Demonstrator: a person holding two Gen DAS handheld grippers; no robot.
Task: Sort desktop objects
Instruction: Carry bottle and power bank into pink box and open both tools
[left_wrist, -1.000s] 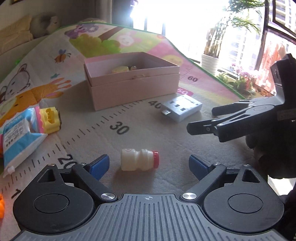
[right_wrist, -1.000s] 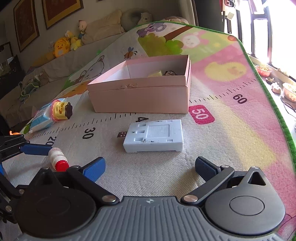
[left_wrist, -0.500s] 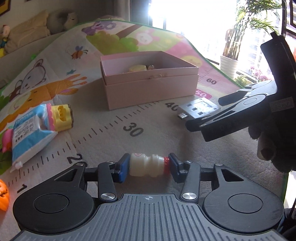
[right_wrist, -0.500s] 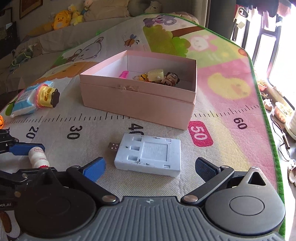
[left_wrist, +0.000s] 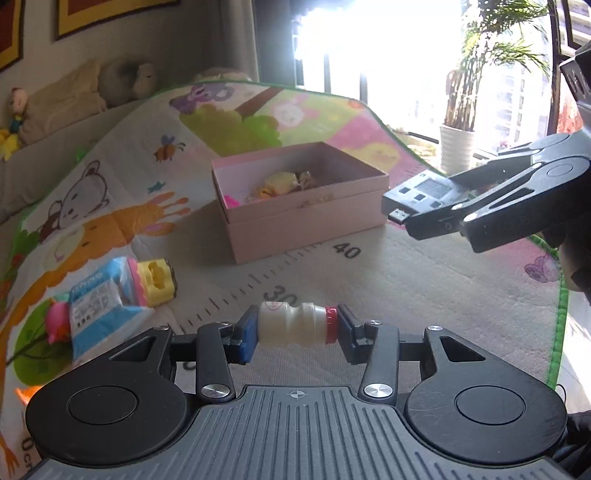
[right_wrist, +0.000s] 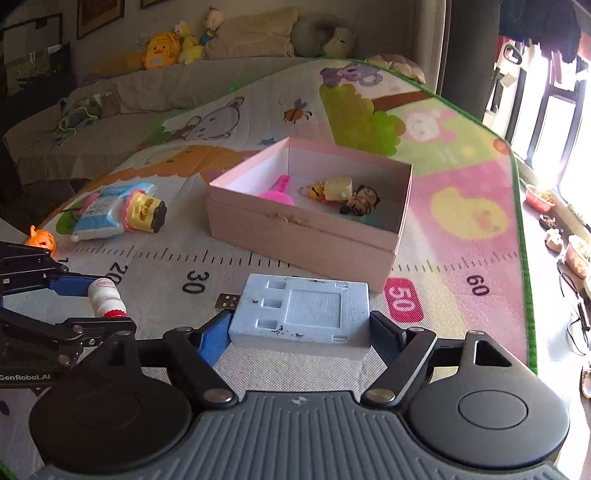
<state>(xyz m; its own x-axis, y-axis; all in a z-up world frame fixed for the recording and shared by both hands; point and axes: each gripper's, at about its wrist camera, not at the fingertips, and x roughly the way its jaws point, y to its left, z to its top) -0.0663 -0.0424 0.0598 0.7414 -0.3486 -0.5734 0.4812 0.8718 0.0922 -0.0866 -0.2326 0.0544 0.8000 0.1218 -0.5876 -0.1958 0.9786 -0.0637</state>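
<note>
We see a cream bottle (left_wrist: 291, 324) with a red cap (left_wrist: 331, 325), held between blue pads (left_wrist: 246, 334) on a black gripper (left_wrist: 295, 332). The pale blue charger (right_wrist: 301, 312) carries dark specks. The box (right_wrist: 306, 236) is plain pink, white inside. The mat (left_wrist: 406, 295) is grey with black ruler marks and numbers, bordered by pastel cartoon animals and a green edge. A blue-and-white packet (left_wrist: 98, 306) lies by a yellow toy (left_wrist: 157, 282).

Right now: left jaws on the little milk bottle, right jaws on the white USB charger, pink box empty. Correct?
Not quite: the pink box is not empty. The right wrist view shows a pink toy and small figures inside. The milk bottle and USB charger grips are as you say.
</note>
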